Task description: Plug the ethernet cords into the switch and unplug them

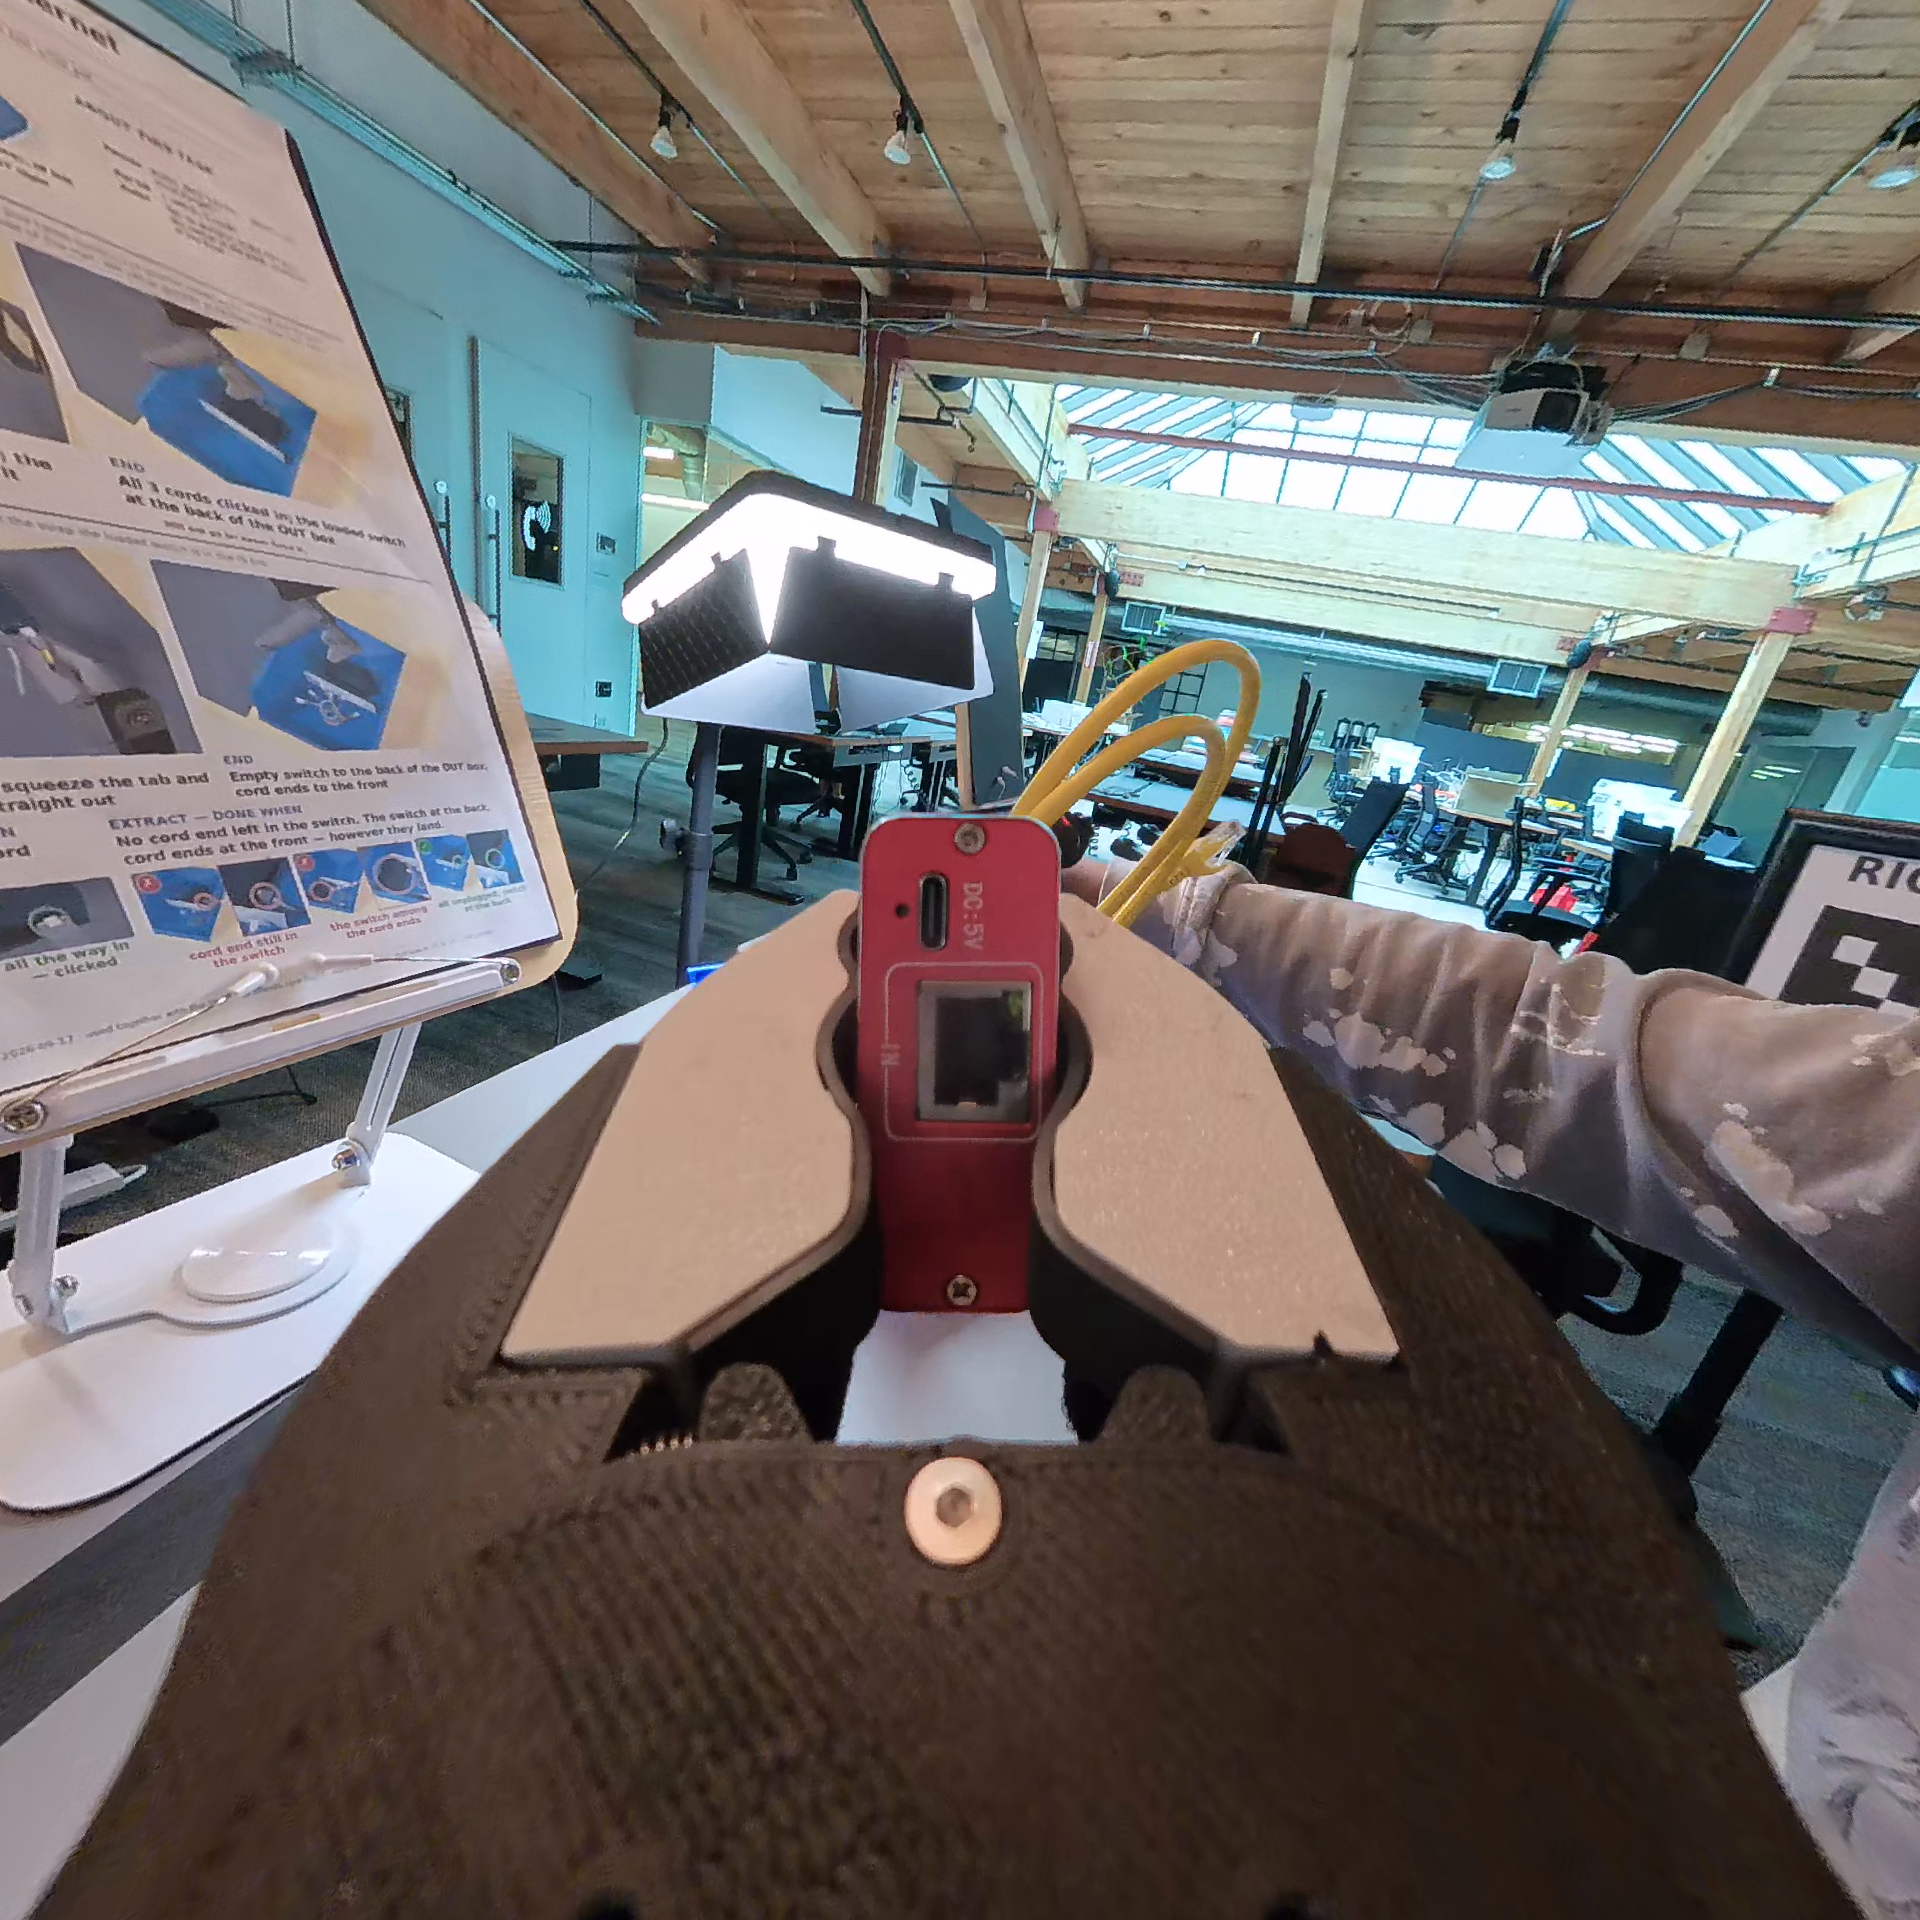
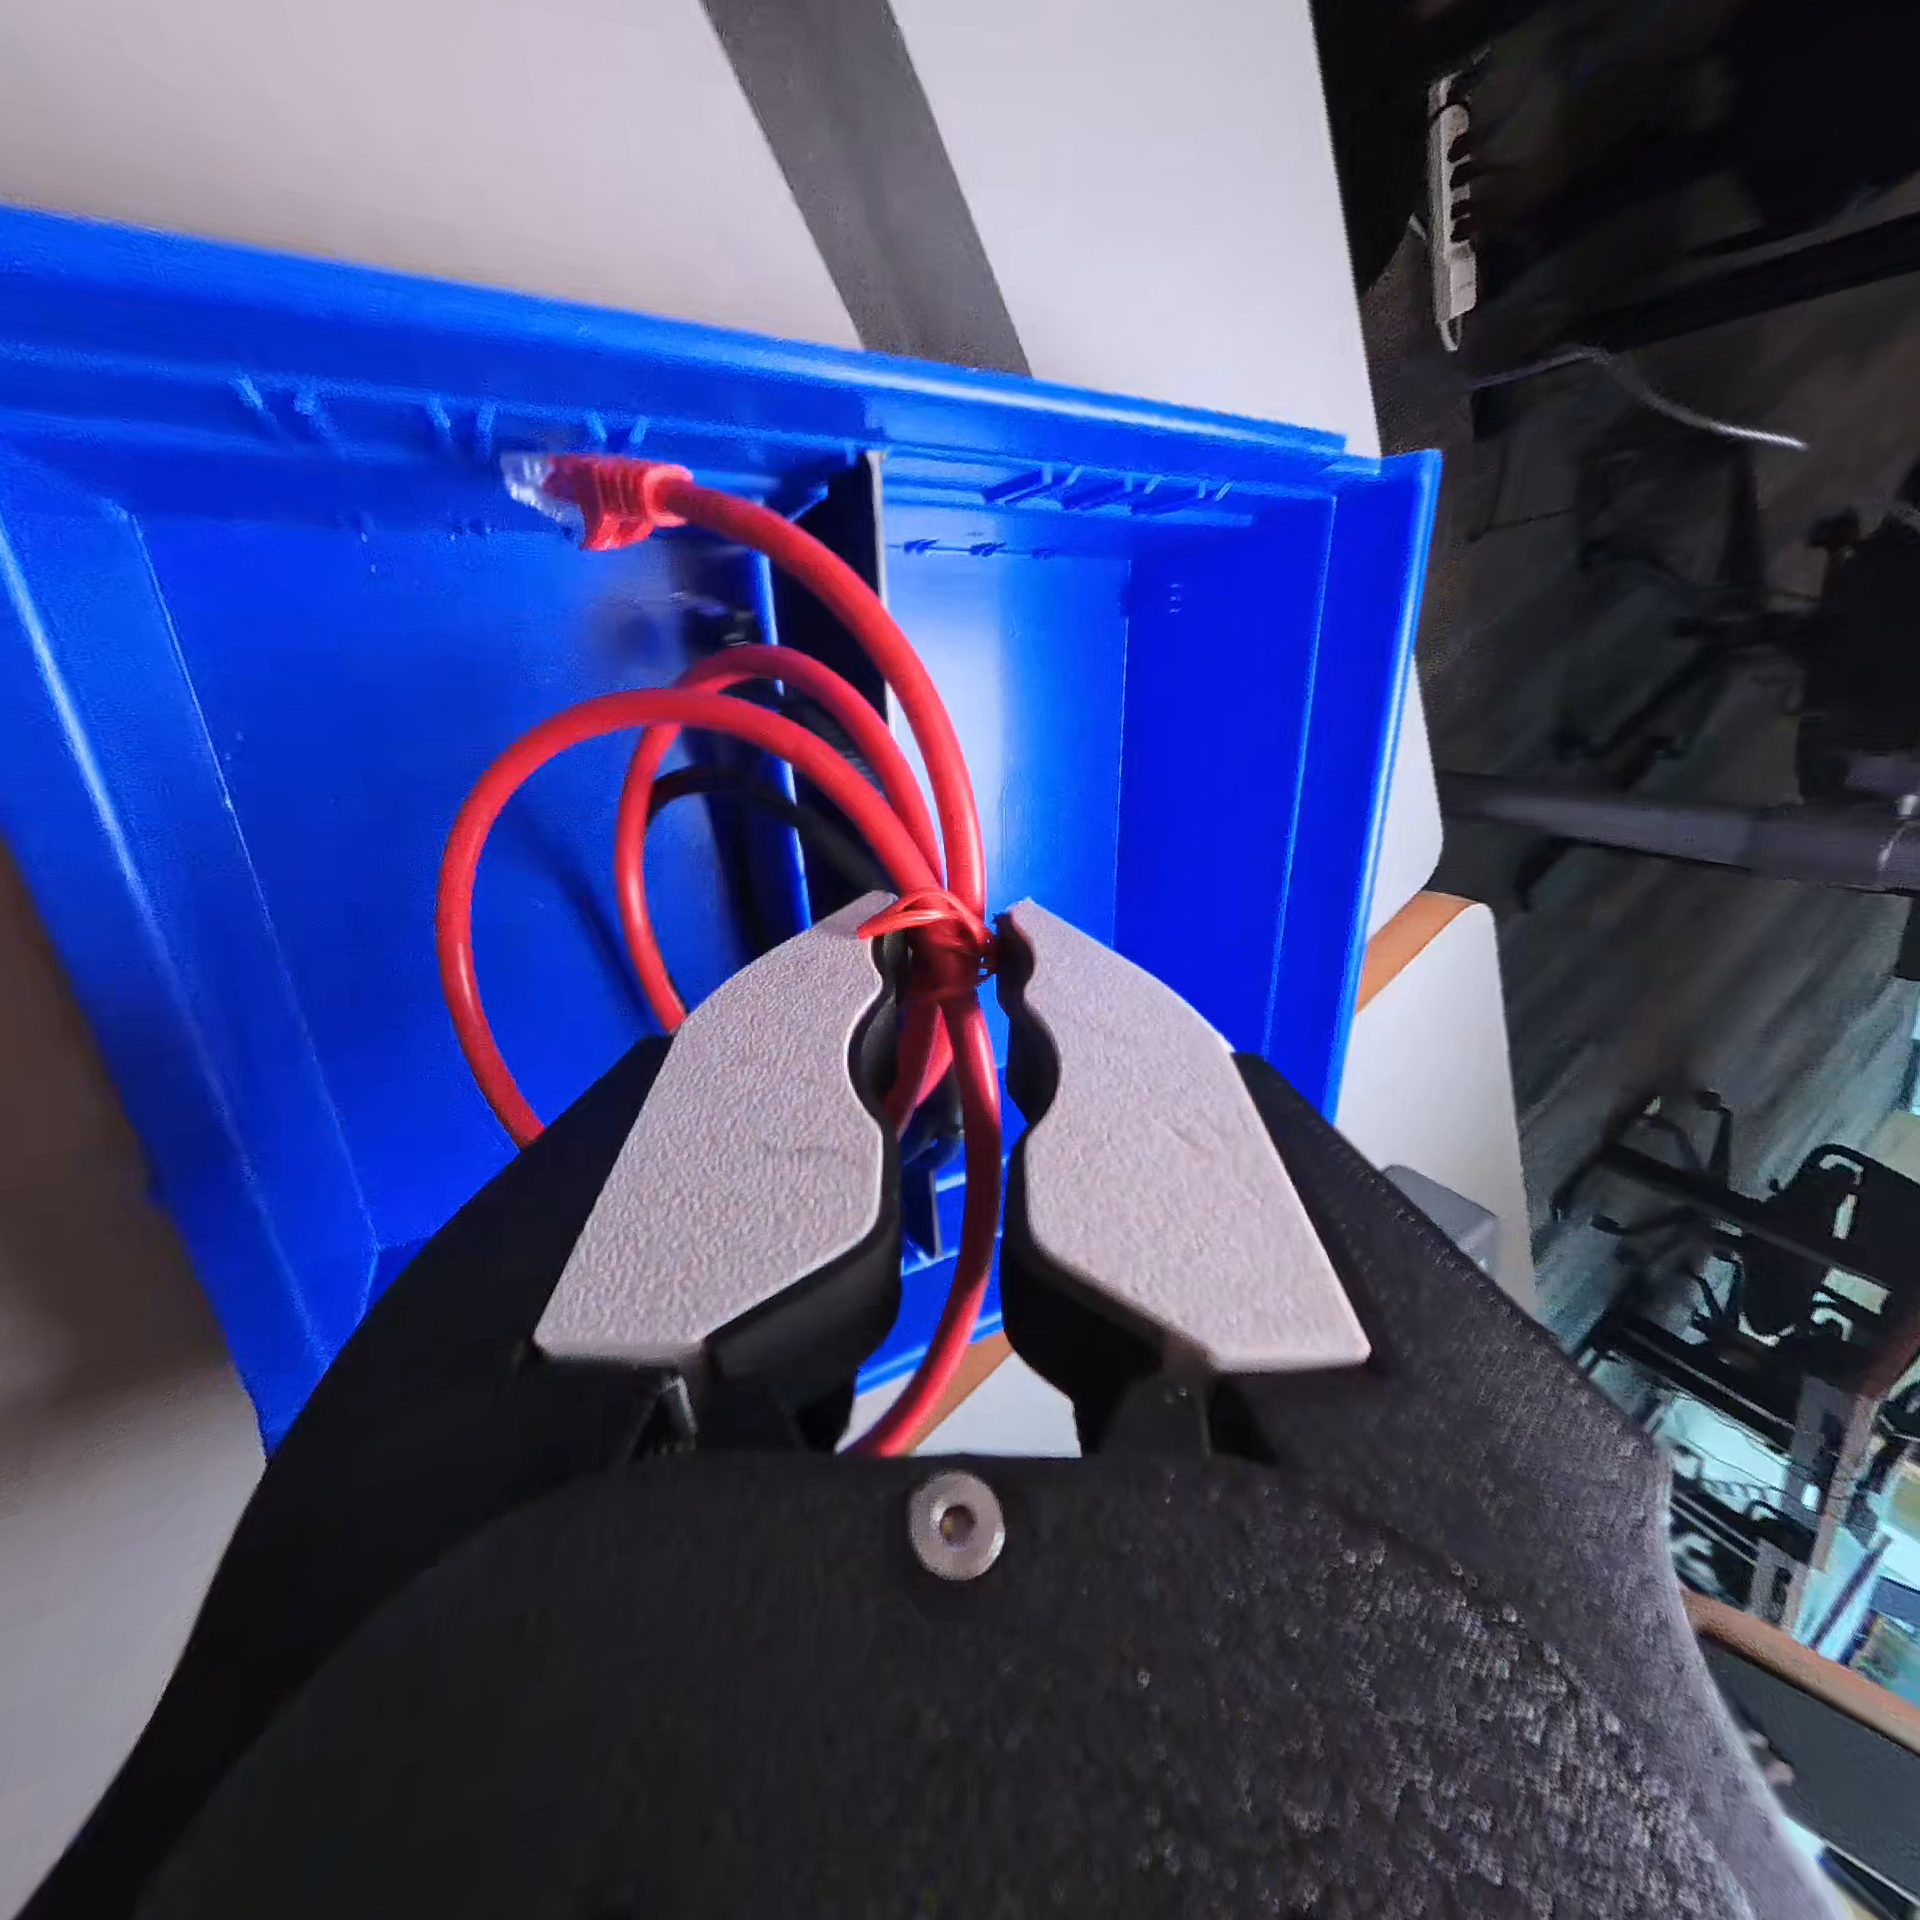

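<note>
My left gripper (image 1: 956, 920) is shut on a red metal switch (image 1: 961, 1164) and holds it upright in the air, with an empty port facing the camera. Yellow ethernet cord (image 1: 1195, 748) loops up behind the switch; I cannot tell whether it is plugged in. My right gripper (image 2: 951, 935) is shut on a coiled red ethernet cord (image 2: 457, 914) at its twist tie, above a blue bin (image 2: 260, 727). The red cord's free plug (image 2: 613, 499) hangs near the bin's far wall.
A black divider (image 2: 842, 582) splits the bin, and a black cord (image 2: 748, 800) lies inside. A person's patterned sleeve (image 1: 1455, 1039) reaches behind the switch. An instruction sheet on a white stand (image 1: 208, 520) is at the left, a lit lamp panel (image 1: 810, 603) behind, and a marker board (image 1: 1849, 935) at the right.
</note>
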`<state>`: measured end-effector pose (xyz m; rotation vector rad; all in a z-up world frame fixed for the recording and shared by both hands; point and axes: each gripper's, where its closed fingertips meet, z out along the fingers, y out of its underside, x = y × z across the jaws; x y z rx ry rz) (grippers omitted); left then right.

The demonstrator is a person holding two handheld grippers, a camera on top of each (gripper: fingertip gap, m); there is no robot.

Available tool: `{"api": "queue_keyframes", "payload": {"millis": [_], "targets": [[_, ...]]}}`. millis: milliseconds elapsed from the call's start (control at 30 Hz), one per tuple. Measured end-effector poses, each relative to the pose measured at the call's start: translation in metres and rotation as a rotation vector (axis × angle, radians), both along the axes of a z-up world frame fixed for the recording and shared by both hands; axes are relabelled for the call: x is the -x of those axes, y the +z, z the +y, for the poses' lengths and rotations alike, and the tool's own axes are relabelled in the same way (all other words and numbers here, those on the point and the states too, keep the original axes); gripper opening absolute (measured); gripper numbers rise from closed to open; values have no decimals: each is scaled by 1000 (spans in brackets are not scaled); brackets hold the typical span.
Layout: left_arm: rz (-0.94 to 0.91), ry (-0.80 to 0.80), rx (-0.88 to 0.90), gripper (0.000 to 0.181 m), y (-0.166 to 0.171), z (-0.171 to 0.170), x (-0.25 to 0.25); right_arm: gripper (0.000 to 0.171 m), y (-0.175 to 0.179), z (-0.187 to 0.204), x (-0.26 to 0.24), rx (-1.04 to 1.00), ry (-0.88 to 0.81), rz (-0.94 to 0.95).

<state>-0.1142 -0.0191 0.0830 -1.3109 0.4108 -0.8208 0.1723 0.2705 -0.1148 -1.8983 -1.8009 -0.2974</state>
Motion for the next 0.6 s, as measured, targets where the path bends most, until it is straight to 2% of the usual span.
{"api": "queue_keyframes", "payload": {"millis": [133, 233, 300, 400, 500, 600], "targets": [[3, 5, 16, 29, -5, 5, 2, 16, -6, -5, 5, 103, -31, 52], [-3, 0, 26, 29, -7, 8, 1, 17, -22, -33, 4, 320, -33, 45], [-2, -5, 31, 29, -9, 8, 0, 16, -21, -46, 5, 373, -12, 6], [6, -8, 37, 30, -11, 10, -3, 16, 7, -42, 11, 307, -19, 6], [13, -16, 46, 29, -13, 11, -6, 16, 39, -27, 19, 233, -77, 101], [25, -20, 45, 29, -13, 9, -9, 16, 55, -14, 22, 176, -138, 218]]}}
